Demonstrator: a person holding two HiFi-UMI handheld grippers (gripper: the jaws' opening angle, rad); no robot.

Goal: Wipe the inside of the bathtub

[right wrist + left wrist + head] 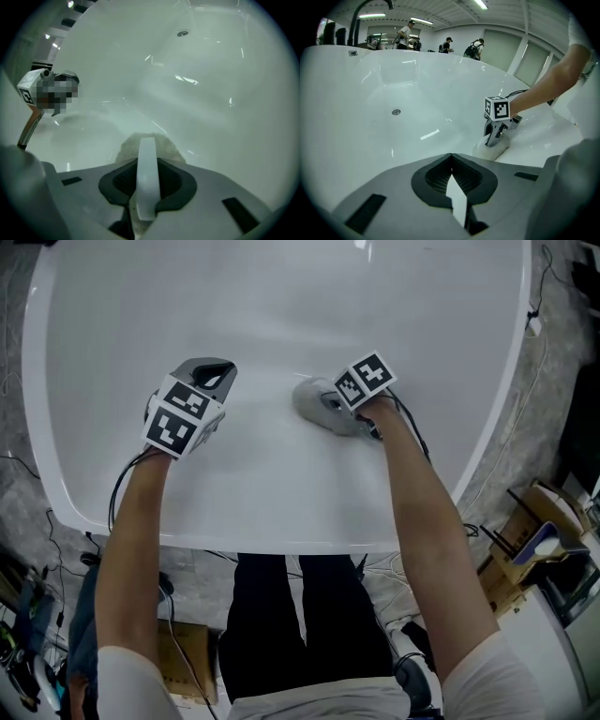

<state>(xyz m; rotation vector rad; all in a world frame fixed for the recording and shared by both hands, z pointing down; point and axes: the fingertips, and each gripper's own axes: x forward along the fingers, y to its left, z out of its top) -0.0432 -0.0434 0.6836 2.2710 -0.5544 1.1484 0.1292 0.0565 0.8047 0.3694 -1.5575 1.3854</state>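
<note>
Fingers (148, 178) of the right gripper (146, 140) are clamped together on a grey cloth (314, 407), which bunches out on both sides of them and presses flat against the inner surface of the white bathtub (37, 381). Seen from above, that cloth sits inside the bathtub, toward the end nearest the person and a little to the right of the bathtub's middle. The left gripper (451, 157) is also inside the bathtub, at about the same depth but left of the middle and apart from the cloth. Its fingers (457, 201) are drawn together with nothing between them (whether they touch the bathtub's surface I cannot tell). Both of the person's forearms reach in over the bathtub's near rim. A small round drain (396, 112) shows in the bathtub's far slope, well away from both grippers. A dark curved tap (370, 5) rises at the bathtub's far rim, and beyond the bathtub a few people (405, 33) stand in the room.
</note>
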